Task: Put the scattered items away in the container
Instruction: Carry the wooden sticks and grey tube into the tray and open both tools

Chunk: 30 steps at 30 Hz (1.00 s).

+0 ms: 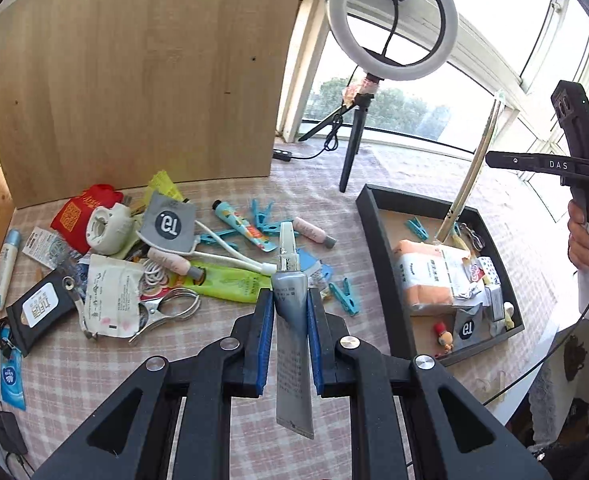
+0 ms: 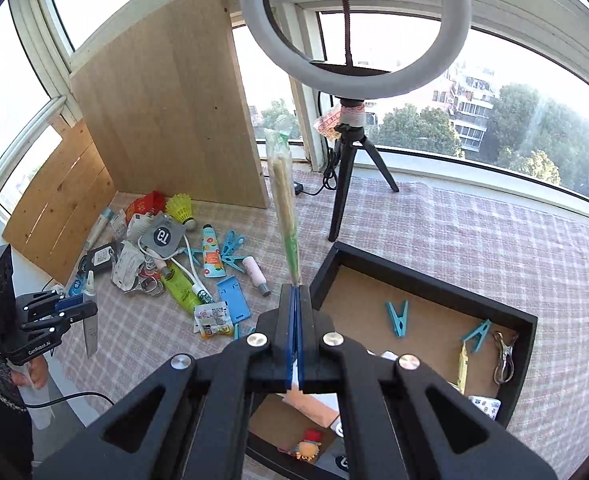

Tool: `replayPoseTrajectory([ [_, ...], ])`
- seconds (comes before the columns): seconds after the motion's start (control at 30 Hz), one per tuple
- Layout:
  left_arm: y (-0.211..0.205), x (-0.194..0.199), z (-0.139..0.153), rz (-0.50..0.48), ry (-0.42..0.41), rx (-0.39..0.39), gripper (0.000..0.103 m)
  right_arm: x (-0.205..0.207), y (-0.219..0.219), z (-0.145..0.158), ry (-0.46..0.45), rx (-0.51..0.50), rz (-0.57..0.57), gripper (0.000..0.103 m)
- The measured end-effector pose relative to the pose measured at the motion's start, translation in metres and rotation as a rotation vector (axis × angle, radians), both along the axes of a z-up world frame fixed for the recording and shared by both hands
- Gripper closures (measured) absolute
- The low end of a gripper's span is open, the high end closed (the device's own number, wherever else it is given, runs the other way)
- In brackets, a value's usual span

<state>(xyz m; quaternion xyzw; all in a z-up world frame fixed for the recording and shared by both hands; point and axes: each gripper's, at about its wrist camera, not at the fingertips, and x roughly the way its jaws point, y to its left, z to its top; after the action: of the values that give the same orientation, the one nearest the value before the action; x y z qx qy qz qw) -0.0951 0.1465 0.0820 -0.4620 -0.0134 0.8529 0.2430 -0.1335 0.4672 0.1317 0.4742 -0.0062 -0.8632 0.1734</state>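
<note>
**Q:** Fingers [image 1: 266,320] of the left gripper [image 1: 290,320]: what do they hold?

**A:** Both blue pads clamp a grey tube [image 1: 290,300] at mid-body, lifted clear of the checked tablecloth [image 1: 94,364]. Its long axis runs along the fingers; the white cap points away from the camera toward the scattered pile [image 1: 134,256], the crimped flat end back toward the wrist.

**Q:** And the right gripper [image 2: 294,320]?

**A:** Its jaws are fully closed on the green end of a long, thin wrapped packet [image 2: 284,200]. The packet projects straight out from the fingertips, rising toward the ring light [image 2: 354,20].

**Q:** Where is the container?

**A:** A black tray [image 2: 422,280] lies near the table's right edge, partly filled; the right gripper hangs above its near left corner.

**Q:** How is the step best done?

**A:** Probably by carrying each item over the tray's rim, lowering it flat with its long axis parallel to a tray wall, then releasing low so nothing bounces out. The packet's length risks catching the ring light's tripod [image 2: 344,184].
</note>
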Motion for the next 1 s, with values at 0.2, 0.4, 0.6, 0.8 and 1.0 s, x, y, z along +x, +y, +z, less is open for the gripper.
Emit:
replayPoseTrajectory([
  [0.2, 0.095, 0.001, -0.003, -0.177, -0.014, 0.054, 0.088, 0.043, 0.081, 0.004, -0.035, 0.007, -0.144, 0.102],
  [0.4, 0.177, 0.008, -0.004, -0.318, -0.021, 0.085, 0.088, 0.08, 0.135, 0.004, -0.068, 0.013, -0.235, 0.102],
  [0.6, 0.237, 0.012, -0.004, -0.345, -0.026, 0.111, 0.087, 0.087, 0.162, -0.006, -0.111, 0.025, -0.255, 0.101],
  [0.8, 0.269, 0.017, -0.011, -0.286, -0.032, 0.077, 0.06, 0.069, 0.166, -0.017, -0.114, 0.043, -0.277, 0.065],
  [1.0, 0.258, 0.03, -0.007, -0.266, 0.014, 0.035, 0.06, 0.057, 0.16, -0.017, -0.115, 0.01, -0.254, 0.065],
])
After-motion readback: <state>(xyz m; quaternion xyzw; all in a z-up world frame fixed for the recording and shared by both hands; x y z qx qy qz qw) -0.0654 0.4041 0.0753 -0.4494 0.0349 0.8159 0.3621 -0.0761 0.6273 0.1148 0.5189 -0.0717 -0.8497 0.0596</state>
